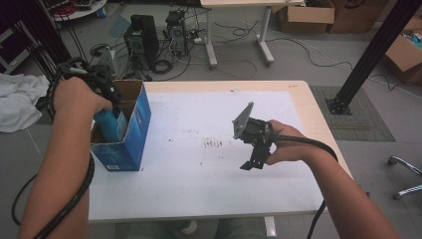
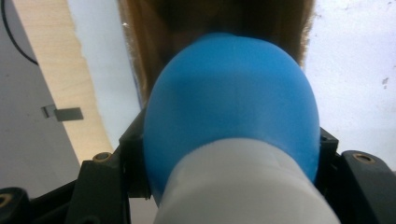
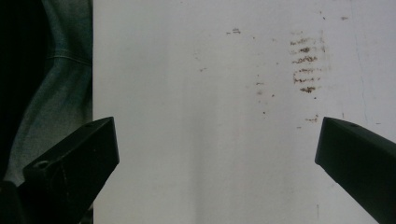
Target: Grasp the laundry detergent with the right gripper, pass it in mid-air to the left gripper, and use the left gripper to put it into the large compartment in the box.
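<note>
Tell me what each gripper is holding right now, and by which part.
The left gripper clamps a blue and white bottle by its sides where blue meets white, over the open blue box. The right gripper is open and holds nothing.

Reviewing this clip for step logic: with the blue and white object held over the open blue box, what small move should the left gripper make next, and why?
Probably lower it a little further into the blue box, then let go. The left gripper is shut on the blue and white object, which sits partly inside the box's open top in the high view, with brown cardboard ahead of it. The right gripper hangs open over the white table, apart from the box.
</note>
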Tool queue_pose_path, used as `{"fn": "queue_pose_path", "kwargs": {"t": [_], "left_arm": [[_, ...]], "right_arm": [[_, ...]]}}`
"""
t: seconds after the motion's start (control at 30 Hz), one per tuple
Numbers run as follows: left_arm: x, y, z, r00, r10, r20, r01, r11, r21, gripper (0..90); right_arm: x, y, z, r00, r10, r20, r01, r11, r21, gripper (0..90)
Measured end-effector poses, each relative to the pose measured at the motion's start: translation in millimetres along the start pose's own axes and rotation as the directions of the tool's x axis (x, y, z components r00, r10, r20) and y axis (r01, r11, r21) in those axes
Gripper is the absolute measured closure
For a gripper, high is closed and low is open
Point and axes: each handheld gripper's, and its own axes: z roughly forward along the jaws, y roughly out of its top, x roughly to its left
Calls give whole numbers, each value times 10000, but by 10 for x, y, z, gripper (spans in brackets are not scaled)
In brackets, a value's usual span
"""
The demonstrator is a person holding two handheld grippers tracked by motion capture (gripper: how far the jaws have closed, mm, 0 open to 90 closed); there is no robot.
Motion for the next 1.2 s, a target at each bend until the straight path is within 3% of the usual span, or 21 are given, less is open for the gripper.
{"fn": "queue_pose_path", "kwargs": {"t": [0.33,0.87,1.2], "left_arm": [[6,44,293,9999,122,-67,-121,9999,12,381],[1,116,584,9998,133,-115,-132,9999,76,381],[35,105,605,9998,197,-1,-197,9998,-41,380]], "right_arm": [[4,-22,11,10000,46,-55,-46,10000,53,0],[-4,-47,40,9998,99,-171,-98,9999,51,0],[-1,-20,69,9997,41,-253,-40,10000,36,0]]}}
